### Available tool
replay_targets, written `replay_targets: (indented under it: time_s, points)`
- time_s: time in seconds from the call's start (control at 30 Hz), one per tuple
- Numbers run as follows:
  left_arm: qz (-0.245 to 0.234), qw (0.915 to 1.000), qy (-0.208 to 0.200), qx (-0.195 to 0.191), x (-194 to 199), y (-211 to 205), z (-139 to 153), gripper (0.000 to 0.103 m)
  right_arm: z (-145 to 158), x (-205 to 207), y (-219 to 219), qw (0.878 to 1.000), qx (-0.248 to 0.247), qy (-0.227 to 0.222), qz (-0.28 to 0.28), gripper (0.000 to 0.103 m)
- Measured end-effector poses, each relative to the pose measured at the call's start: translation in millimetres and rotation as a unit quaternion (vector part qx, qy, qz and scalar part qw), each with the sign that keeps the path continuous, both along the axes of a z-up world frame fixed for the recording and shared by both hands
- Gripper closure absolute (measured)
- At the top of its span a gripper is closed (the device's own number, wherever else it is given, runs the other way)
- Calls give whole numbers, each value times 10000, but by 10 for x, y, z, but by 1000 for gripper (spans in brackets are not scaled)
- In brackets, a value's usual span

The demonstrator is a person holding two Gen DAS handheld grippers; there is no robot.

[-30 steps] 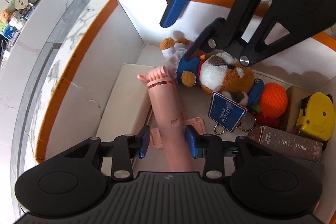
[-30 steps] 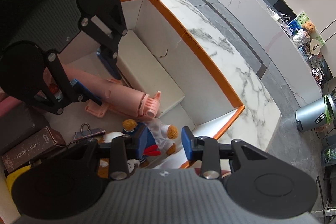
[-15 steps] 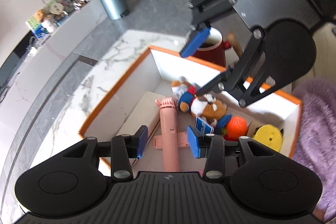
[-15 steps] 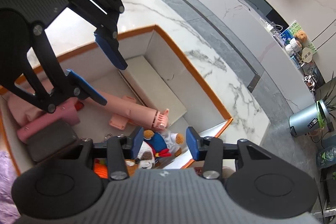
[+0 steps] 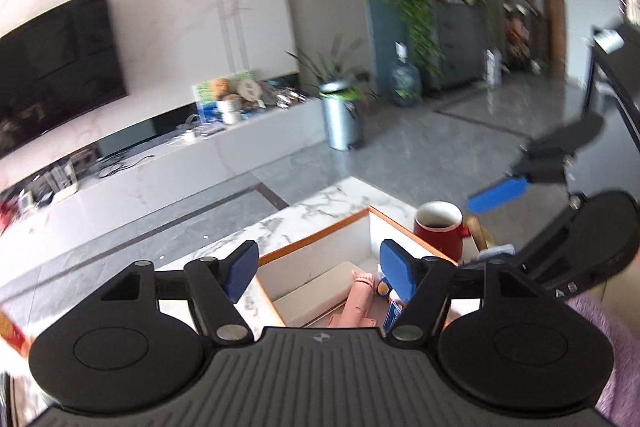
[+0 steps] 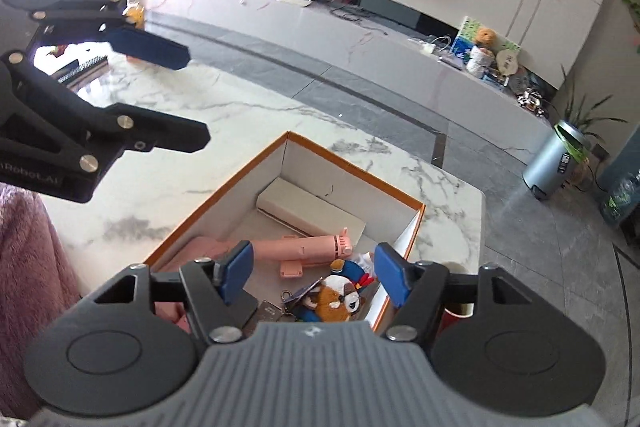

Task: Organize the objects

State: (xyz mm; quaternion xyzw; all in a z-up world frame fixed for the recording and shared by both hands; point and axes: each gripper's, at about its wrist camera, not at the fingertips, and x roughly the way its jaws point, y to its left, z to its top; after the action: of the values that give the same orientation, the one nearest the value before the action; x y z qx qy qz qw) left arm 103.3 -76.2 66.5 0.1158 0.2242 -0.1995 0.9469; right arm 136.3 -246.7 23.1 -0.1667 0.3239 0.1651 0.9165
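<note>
An orange-rimmed white box (image 6: 352, 167) stands on the marble table (image 6: 208, 107). It holds a pink handheld fan (image 6: 308, 247), a plush dog (image 6: 336, 301), a white flat box (image 6: 308, 209) and a key tag. In the left wrist view the box rim (image 5: 320, 231) and the fan (image 5: 358, 301) show low down. My left gripper (image 5: 320, 269) is open and empty, raised above the box; it also shows in the right wrist view (image 6: 168, 91). My right gripper (image 6: 314, 273) is open and empty above the box, and shows at the right of the left wrist view (image 5: 498, 215).
A red mug (image 5: 438, 233) stands just beyond the box. A purple fuzzy sleeve (image 6: 28, 267) is at the left. Past the table lie a grey floor, a low TV bench (image 6: 360, 39) and a metal bin (image 6: 554, 163).
Both grippers have risen up and away from the box and tilted toward the room. The left gripper let go of the pink fan, which now lies in the box.
</note>
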Motion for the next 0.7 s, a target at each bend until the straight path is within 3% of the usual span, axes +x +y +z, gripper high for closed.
replay_targets:
  time_s: [0.1,0.27,0.37,0.53,0.7]
  points:
    - [393,9984,-236,-336,-219,106,15,15,-15,-301,-9,9981,453,-196,-370,30]
    - [1178,9902,-499,-557,-463,165,25,10,3,-761,6,9891,1069,-660,-772,24]
    - [1385,9865,-574,-655,-574,217,32,7,-25,-947,18,9820,1312,-832,-1076,22]
    - [1520,9851,-327,-738,-590,258,-122,6,-204,-1090,36,9719,1462,-874,-1623,17]
    - [1625,9835,352,-717,-599,307,-426,6,-497,-1055,86,9731,1461,-333,-1753,17]
